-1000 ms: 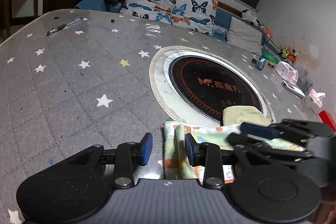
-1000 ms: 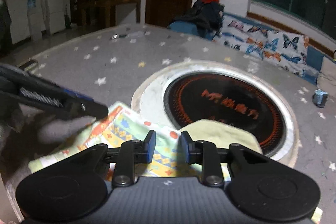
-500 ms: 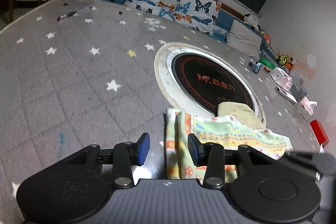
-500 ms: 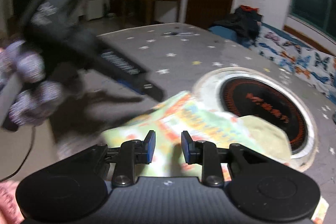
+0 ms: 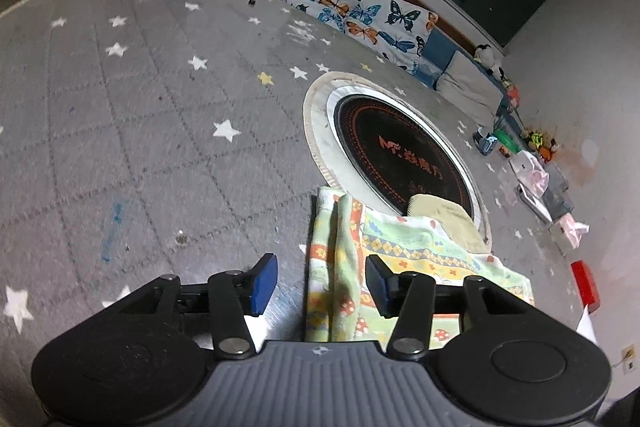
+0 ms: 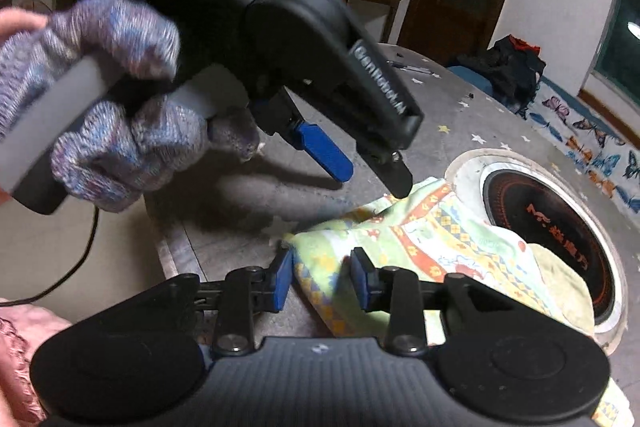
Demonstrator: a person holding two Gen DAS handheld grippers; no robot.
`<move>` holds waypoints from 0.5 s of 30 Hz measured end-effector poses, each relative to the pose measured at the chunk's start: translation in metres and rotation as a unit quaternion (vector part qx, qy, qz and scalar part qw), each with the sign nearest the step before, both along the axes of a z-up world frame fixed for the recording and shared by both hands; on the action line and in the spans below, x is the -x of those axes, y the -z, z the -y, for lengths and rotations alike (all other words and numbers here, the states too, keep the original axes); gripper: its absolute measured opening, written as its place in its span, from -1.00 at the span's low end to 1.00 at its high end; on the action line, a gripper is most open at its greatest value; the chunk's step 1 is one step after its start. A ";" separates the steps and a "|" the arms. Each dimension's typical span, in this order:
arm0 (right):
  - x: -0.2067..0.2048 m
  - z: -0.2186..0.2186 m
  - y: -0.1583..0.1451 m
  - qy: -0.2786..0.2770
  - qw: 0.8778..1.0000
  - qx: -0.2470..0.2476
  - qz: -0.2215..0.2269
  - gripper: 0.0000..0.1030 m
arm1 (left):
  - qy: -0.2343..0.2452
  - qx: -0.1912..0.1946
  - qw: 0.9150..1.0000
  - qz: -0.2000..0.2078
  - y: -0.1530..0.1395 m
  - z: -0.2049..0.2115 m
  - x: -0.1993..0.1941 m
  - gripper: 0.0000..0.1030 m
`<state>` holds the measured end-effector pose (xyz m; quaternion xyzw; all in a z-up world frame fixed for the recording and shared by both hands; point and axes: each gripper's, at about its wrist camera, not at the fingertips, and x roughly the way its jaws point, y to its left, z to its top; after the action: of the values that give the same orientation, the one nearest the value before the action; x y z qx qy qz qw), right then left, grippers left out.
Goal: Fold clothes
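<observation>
The left hand-held gripper [image 5: 320, 281] hangs over the folded edge of the patterned garment [image 5: 404, 259], its jaws opening, the cloth lying beneath and between them but not pinched. The right hand-held gripper [image 6: 320, 277] is also opening, straddling the garment's near corner. A gloved hand [image 6: 116, 123] grips the left tool's handle. The garment lies on the star-printed desk [image 5: 160, 131], partly over the round induction cooker [image 5: 396, 151].

A patterned green-yellow garment [image 5: 400, 247] lies folded on the table, overlapping the round cooktop.
</observation>
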<state>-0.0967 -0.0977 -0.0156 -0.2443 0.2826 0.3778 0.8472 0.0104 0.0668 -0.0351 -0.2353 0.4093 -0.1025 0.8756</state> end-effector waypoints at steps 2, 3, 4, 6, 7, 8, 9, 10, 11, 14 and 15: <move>0.001 -0.001 0.000 0.005 1.000 0.001 0.004 -0.45 | -0.006 0.008 1.000 -0.003 0.001 0.000 0.000 0.04; 0.002 -0.001 0.000 0.007 1.000 0.000 0.005 -0.49 | -0.010 0.011 1.000 -0.004 0.001 0.000 0.000 0.04; 0.002 -0.001 -0.001 0.009 1.000 -0.002 0.006 -0.56 | -0.013 0.017 1.000 -0.005 0.001 -0.001 0.000 0.05; 0.002 0.001 -0.003 0.014 1.000 -0.012 0.002 -0.65 | -0.021 0.028 0.999 -0.008 0.001 -0.002 -0.001 0.11; 0.000 0.003 -0.005 0.016 1.000 -0.020 -0.001 -0.72 | -0.025 0.033 0.999 -0.010 0.001 -0.002 -0.001 0.12; -0.002 0.005 -0.008 0.019 0.999 -0.028 -0.004 -0.73 | -0.028 0.040 0.999 -0.011 0.001 -0.003 -0.001 0.12; -0.002 0.007 -0.010 0.022 0.999 -0.036 -0.007 -0.74 | -0.030 0.047 0.998 -0.013 0.002 -0.003 -0.001 0.13; -0.003 0.010 -0.013 0.025 0.999 -0.043 -0.009 -0.75 | -0.032 0.054 0.998 -0.015 0.002 -0.004 -0.001 0.13; -0.004 0.013 -0.017 0.028 0.998 -0.051 -0.013 -0.76 | -0.035 0.061 0.997 -0.017 0.003 -0.004 -0.002 0.13; -0.006 0.023 -0.027 0.038 0.996 -0.075 -0.023 -0.78 | -0.039 0.095 0.994 -0.029 0.006 -0.004 -0.003 0.13; -0.007 0.026 -0.029 0.041 0.996 -0.081 -0.024 -0.78 | -0.037 0.105 0.993 -0.031 0.007 -0.004 -0.004 0.13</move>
<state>-0.0899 -0.1242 0.0137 -0.1538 0.2810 0.3706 0.8718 0.0143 0.0705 -0.0425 -0.3437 0.4142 -0.1046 0.8363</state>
